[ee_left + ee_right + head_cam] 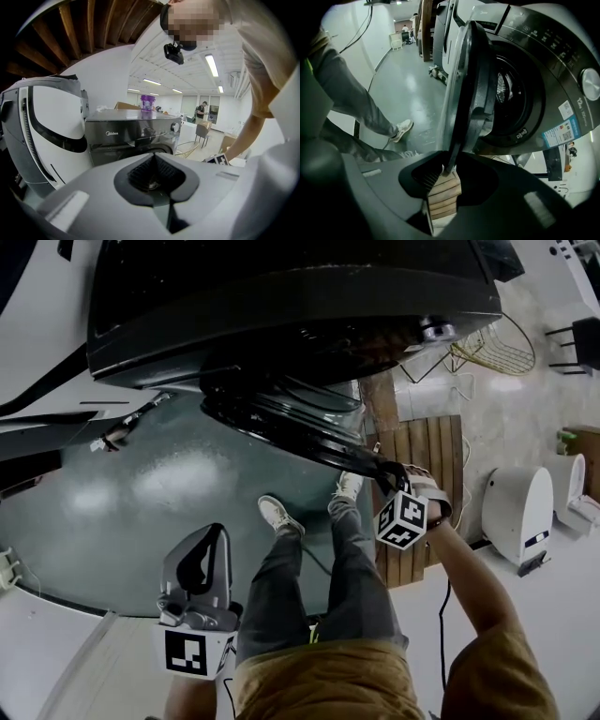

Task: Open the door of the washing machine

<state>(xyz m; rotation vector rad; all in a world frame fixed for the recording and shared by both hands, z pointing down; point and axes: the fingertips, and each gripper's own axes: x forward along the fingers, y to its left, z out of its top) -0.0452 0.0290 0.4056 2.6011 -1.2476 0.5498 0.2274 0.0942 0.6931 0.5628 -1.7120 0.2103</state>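
Workshop, glossy grey-green floor (112, 484). Dark grey front-loading washing machine (281, 296) on the far side, its round black glass-and-plastic door (464, 93) standing partly open. Right tongs (446, 169) narrow, pinching the door's free rim. Left tongs (154, 157) closed, empty, near side. Door is probably stiff, fairly heavy and glossy, maybe slippery, so the rim opposite the hinge suits. "Midea" badge (111, 134) readable; blue-white sticker (559, 133) too small.
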